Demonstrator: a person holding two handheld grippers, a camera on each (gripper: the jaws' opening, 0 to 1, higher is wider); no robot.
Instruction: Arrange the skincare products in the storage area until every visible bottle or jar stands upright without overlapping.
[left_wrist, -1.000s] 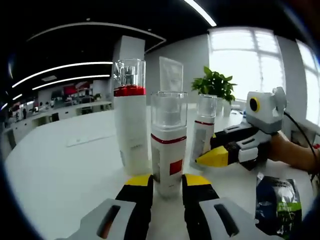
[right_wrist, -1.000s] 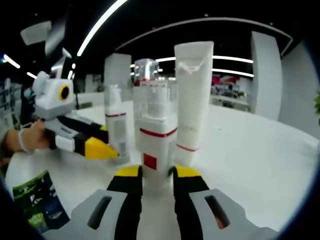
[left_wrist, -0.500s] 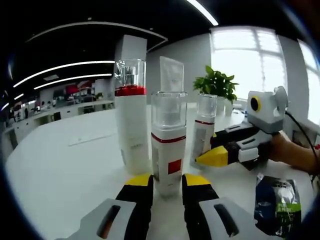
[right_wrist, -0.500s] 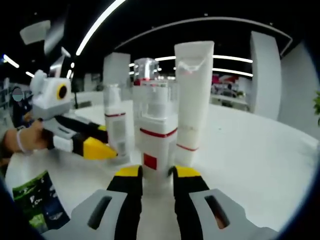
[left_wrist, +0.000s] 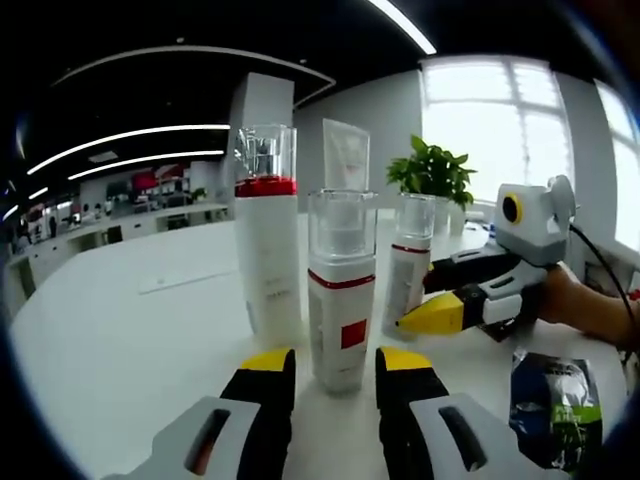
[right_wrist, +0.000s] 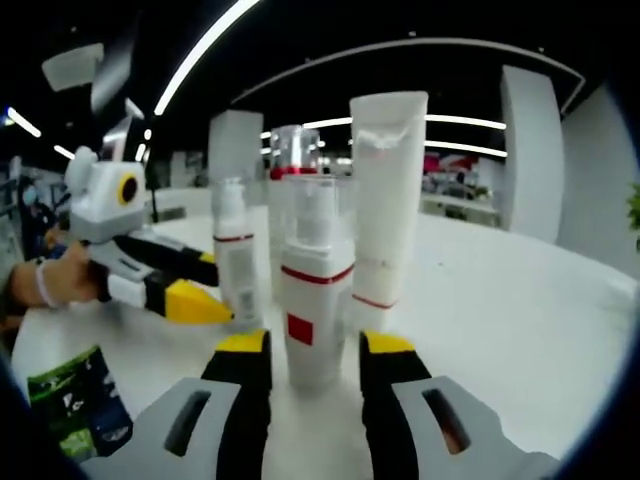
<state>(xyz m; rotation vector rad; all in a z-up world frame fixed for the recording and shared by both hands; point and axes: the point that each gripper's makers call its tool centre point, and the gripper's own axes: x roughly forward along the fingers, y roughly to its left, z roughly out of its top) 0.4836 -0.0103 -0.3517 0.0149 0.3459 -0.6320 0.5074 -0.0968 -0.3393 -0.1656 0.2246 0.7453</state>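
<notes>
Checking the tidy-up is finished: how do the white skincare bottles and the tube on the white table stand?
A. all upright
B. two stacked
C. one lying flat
A: in the left gripper view the white pump bottle with a red square, the tall red-banded bottle and the small bottle stand upright on the white table; the white tube too.

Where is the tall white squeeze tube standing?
In the right gripper view, the tall white squeeze tube stands upright on the white table, right of the red-banded pump bottle.

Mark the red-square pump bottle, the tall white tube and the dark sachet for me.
red-square pump bottle (left_wrist: 341, 330): left gripper view, on its white body beside the red square.
tall white tube (right_wrist: 386, 200): right gripper view, mid-body.
dark sachet (left_wrist: 553, 405): left gripper view, centre of the pack lying flat.
</notes>
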